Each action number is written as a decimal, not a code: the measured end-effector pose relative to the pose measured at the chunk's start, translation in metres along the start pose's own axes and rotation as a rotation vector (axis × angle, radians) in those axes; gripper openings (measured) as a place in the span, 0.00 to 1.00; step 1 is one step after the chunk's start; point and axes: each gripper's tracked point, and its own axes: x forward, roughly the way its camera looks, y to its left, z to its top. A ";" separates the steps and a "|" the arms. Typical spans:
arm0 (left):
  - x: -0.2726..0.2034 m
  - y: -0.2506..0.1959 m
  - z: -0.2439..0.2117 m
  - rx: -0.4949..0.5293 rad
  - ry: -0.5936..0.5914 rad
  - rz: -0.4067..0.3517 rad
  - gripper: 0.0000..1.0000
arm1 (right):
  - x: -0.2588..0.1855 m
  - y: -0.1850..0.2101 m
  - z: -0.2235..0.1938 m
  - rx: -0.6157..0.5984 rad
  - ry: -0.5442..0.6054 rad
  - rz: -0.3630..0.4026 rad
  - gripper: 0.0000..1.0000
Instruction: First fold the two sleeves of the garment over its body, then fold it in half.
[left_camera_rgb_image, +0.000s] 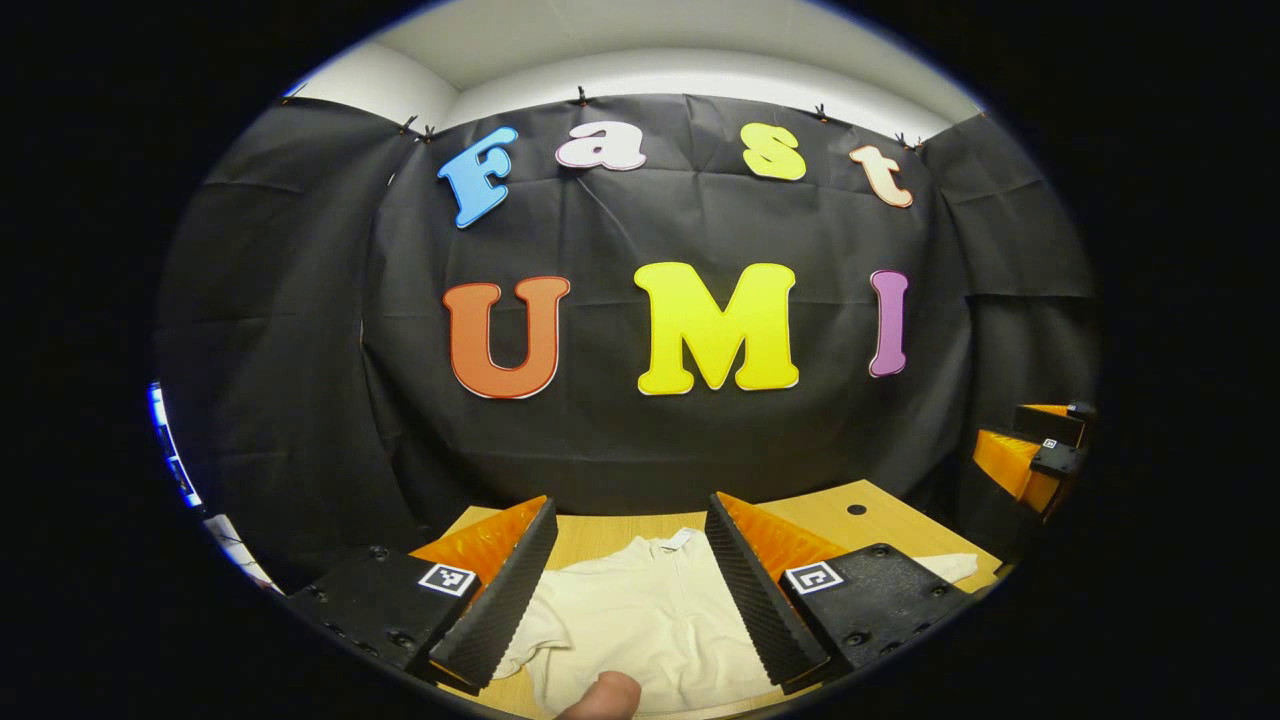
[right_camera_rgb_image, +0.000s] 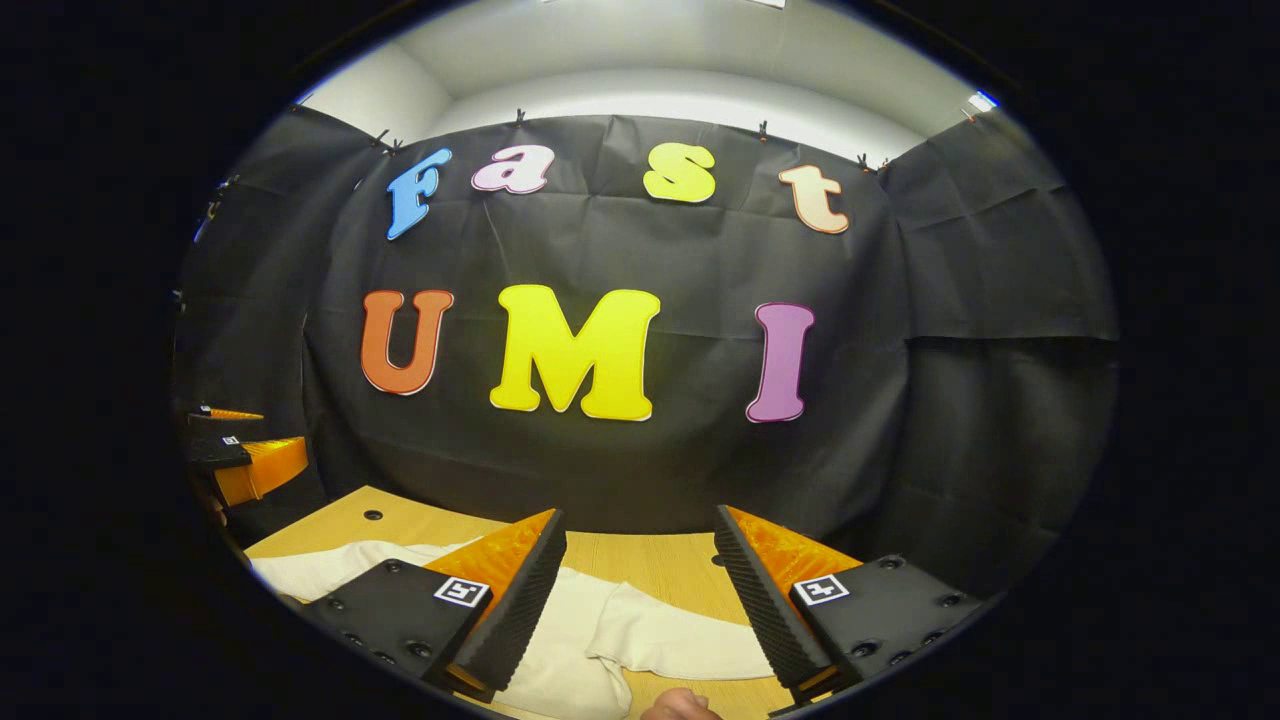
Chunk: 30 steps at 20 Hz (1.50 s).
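A cream-white garment (left_camera_rgb_image: 640, 620) lies flat on the wooden table (left_camera_rgb_image: 890, 520), its collar toward the wall. My left gripper (left_camera_rgb_image: 630, 590) hangs above its body, open, with nothing between the fingers. A sleeve reaches out to the right (left_camera_rgb_image: 950, 566). In the right gripper view the garment (right_camera_rgb_image: 590, 640) spreads below my right gripper (right_camera_rgb_image: 635, 600), which is open and empty above a sleeve (right_camera_rgb_image: 690, 635). The right gripper also appears at the right edge of the left gripper view (left_camera_rgb_image: 1035, 455), and the left gripper at the left edge of the right gripper view (right_camera_rgb_image: 240, 455).
The black cloth wall stands close behind the table's far edge. Small round holes mark the tabletop (left_camera_rgb_image: 856, 509) (right_camera_rgb_image: 372, 515). A fingertip pokes in at the bottom of each view (left_camera_rgb_image: 605, 697) (right_camera_rgb_image: 680, 705).
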 end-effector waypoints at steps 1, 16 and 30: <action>0.001 0.001 -0.001 0.001 0.005 0.004 0.96 | 0.001 0.000 0.000 0.001 0.002 0.002 0.94; -0.001 -0.025 -0.017 0.013 0.035 0.020 0.96 | 0.055 -0.120 -0.074 -0.003 0.129 -0.157 0.94; -0.034 -0.072 -0.022 0.074 0.064 0.120 0.96 | 0.059 -0.286 -0.333 0.162 0.685 -0.395 0.94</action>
